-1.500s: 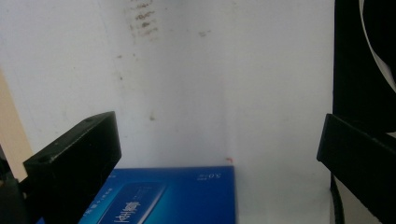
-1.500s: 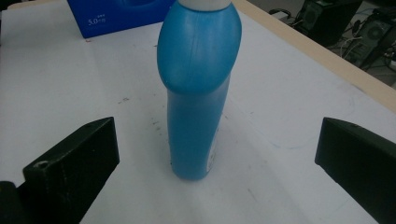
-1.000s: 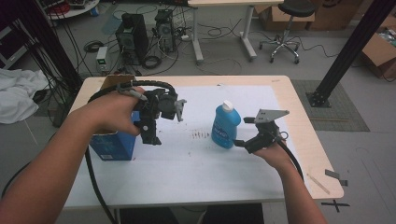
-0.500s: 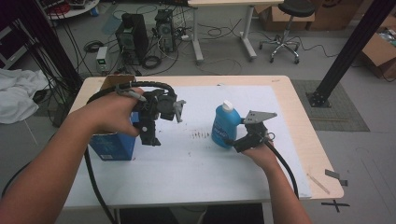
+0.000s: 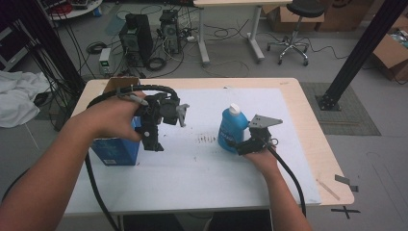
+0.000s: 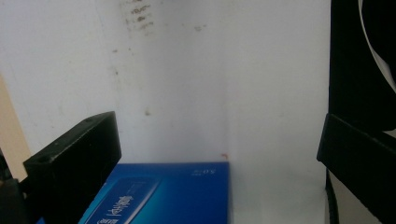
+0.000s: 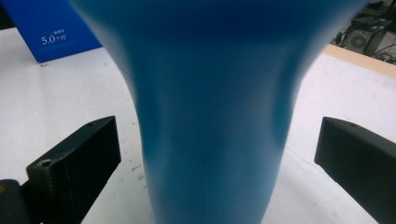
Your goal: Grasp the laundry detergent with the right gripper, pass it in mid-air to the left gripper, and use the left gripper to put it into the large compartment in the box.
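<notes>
A blue bottle (image 5: 232, 130) with a white cap stands upright on the white sheet, right of centre. My right gripper (image 5: 239, 146) is open at its base, and the bottle (image 7: 210, 116) stands between the two jaws without either touching it. A blue box (image 5: 114, 150) stands at the left of the table. My left gripper (image 5: 154, 143) hangs open just right of the box, jaws pointing down. In the left gripper view the box's blue top (image 6: 163, 196) lies low between the wide-apart jaws of that gripper (image 6: 219, 144).
The white sheet (image 5: 202, 168) covers most of the wooden table (image 5: 332, 173). Dark smudges (image 5: 207, 139) mark the sheet left of the bottle. A brown cardboard flap (image 5: 115, 83) shows behind my left hand. Thick black cables trail from both grippers toward the front edge.
My right gripper has slid left to the bottle, so its open jaws now flank the base. The left gripper has stayed almost still above the box's right side.
</notes>
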Action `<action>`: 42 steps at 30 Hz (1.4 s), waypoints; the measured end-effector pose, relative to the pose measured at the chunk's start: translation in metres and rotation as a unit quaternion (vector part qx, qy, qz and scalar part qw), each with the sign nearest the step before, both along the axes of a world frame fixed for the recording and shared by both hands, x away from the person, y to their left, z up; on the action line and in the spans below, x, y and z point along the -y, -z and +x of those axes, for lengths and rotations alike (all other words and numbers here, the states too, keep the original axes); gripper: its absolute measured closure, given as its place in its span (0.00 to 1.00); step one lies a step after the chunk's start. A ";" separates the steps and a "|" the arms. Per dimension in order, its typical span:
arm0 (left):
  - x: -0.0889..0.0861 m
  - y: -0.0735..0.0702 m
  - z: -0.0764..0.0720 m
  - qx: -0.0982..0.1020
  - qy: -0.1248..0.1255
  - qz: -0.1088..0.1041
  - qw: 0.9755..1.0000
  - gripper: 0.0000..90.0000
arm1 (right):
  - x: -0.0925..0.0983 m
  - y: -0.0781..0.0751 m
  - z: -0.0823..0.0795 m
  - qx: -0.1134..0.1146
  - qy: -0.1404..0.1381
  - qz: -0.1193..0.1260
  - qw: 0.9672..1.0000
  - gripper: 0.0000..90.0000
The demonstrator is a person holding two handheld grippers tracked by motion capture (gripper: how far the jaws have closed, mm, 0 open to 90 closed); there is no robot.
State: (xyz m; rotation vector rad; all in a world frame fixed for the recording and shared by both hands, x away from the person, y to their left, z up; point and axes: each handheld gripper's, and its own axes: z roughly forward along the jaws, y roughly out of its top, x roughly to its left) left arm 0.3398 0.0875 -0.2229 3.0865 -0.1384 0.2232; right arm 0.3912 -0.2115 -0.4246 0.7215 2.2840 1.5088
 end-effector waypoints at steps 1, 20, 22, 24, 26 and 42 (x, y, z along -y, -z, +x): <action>0.000 0.000 0.000 0.000 0.000 0.000 1.000 0.00 | -0.001 0.001 0.000 0.000 0.002 0.001 1.000 0.00; 0.000 0.001 0.000 -0.001 -0.003 0.001 1.000 0.00 | -0.008 0.007 -0.001 0.013 0.028 0.012 0.999 0.13; 0.000 0.002 0.000 -0.002 -0.003 0.002 1.000 0.00 | -0.008 0.008 0.000 0.013 0.029 0.009 0.999 0.14; 0.000 0.002 0.000 -0.002 -0.003 0.003 1.000 0.00 | -0.009 0.008 0.000 0.011 0.031 0.006 0.999 0.15; 0.000 0.002 0.000 -0.002 -0.002 0.002 1.000 0.00 | -0.010 0.008 0.000 0.014 0.031 0.005 0.999 0.16; 0.000 0.003 0.000 -0.002 -0.005 0.003 1.000 0.00 | -0.010 0.007 -0.001 0.025 0.021 0.021 0.999 0.30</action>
